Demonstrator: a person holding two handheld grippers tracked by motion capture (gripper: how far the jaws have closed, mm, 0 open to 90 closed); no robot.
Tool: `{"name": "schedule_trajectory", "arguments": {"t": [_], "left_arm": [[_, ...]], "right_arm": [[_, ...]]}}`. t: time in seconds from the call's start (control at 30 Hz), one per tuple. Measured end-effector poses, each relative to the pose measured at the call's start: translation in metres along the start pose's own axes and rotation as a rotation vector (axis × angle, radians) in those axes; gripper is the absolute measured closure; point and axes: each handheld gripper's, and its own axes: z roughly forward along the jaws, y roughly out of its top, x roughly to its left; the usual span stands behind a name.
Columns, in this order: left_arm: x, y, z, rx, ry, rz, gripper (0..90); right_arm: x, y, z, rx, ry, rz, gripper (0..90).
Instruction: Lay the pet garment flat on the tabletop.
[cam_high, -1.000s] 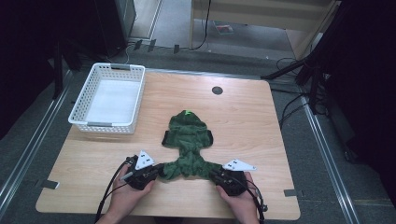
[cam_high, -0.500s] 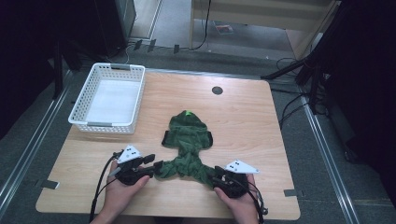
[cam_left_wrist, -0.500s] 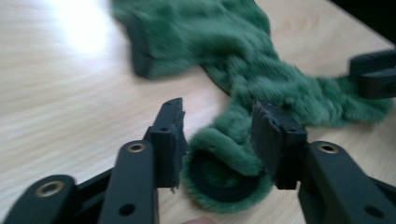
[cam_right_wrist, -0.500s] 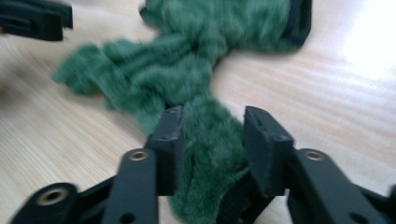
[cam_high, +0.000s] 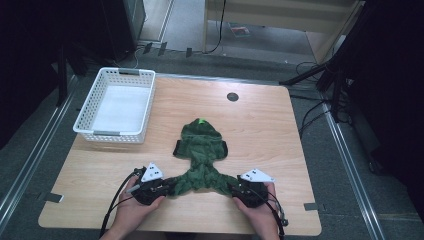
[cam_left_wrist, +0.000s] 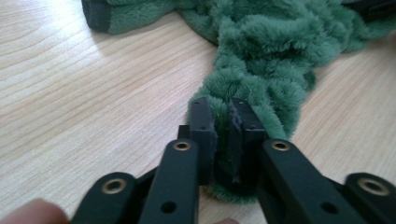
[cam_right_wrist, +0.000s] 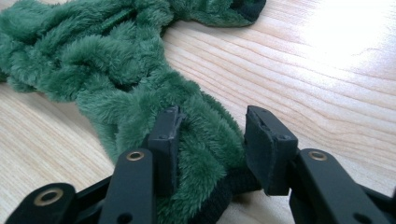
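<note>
A dark green fleece garment (cam_high: 200, 150) lies flat in the middle of the wooden table (cam_high: 270, 130), its hood with a bright green tag (cam_high: 201, 120) pointing away from me. Its two lower ends spread out toward my hands. My left gripper (cam_high: 167, 187) is shut on the left end; in the left gripper view the jaws (cam_left_wrist: 222, 109) pinch the fleece (cam_left_wrist: 261, 56) between them. My right gripper (cam_high: 234, 189) is open at the right end. In the right gripper view its jaws (cam_right_wrist: 212, 121) stand astride the fleece (cam_right_wrist: 93, 51), just above a black cuff (cam_right_wrist: 219, 196).
A white plastic basket (cam_high: 112, 134) stands at the table's far left. A round dark cable hole (cam_high: 232, 96) sits near the far edge. Bare wood lies to the right of the garment. Dark stands and cables surround the table on the floor.
Half a second ago my left gripper was farther left; it has come back right and now holds the garment's left end. The right gripper has barely moved.
</note>
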Motion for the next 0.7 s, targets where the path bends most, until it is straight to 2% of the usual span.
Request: {"name": "schedule_trajectory", "arguments": {"t": [0.1, 0.2, 0.27, 0.33, 0.4, 0.43, 0.5, 0.57, 0.6, 0.63, 0.7], "left_arm": [[0.007, -0.002, -0.003, -0.049, -0.034, -0.046, 66.6], [0.015, -0.003, -0.008, -0.093, -0.026, -0.075, 58.7], [0.019, -0.004, -0.01, -0.108, -0.041, -0.096, 57.4], [0.02, -0.004, -0.009, -0.108, -0.04, -0.095, 57.3], [0.018, -0.005, -0.006, -0.097, -0.046, -0.084, 58.1], [0.016, -0.006, -0.004, -0.092, -0.042, -0.076, 58.9], [0.014, -0.007, -0.003, -0.088, -0.036, -0.061, 60.8], [0.015, -0.007, -0.003, -0.088, -0.038, -0.067, 62.6], [0.016, -0.007, -0.003, -0.086, -0.04, -0.071, 64.1], [0.017, -0.008, -0.003, -0.083, -0.042, -0.077, 65.4], [0.016, -0.008, -0.002, -0.078, -0.042, -0.072, 67.5]], "right_arm": [[-0.001, -0.001, -0.003, -0.029, 0.021, 0.001, 54.3], [-0.005, 0.001, -0.009, -0.083, 0.038, 0.029, 52.2], [-0.009, 0.005, -0.013, -0.125, 0.036, 0.053, 52.4], [-0.016, 0.02, -0.015, -0.169, 0.034, 0.085, 54.7], [-0.022, 0.046, -0.009, -0.218, 0.034, 0.108, 56.2], [-0.024, 0.056, -0.004, -0.218, 0.034, 0.093, 56.1], [-0.027, 0.083, 0.019, -0.178, 0.034, 0.052, 56.0], [-0.032, 0.105, 0.047, -0.125, 0.046, 0.064, 55.4], [-0.035, 0.115, 0.064, -0.099, 0.03, 0.062, 55.5], [-0.036, 0.12, 0.074, -0.087, 0.017, 0.058, 55.9], [-0.041, 0.127, 0.098, -0.032, 0.029, 0.065, 55.6]]}}
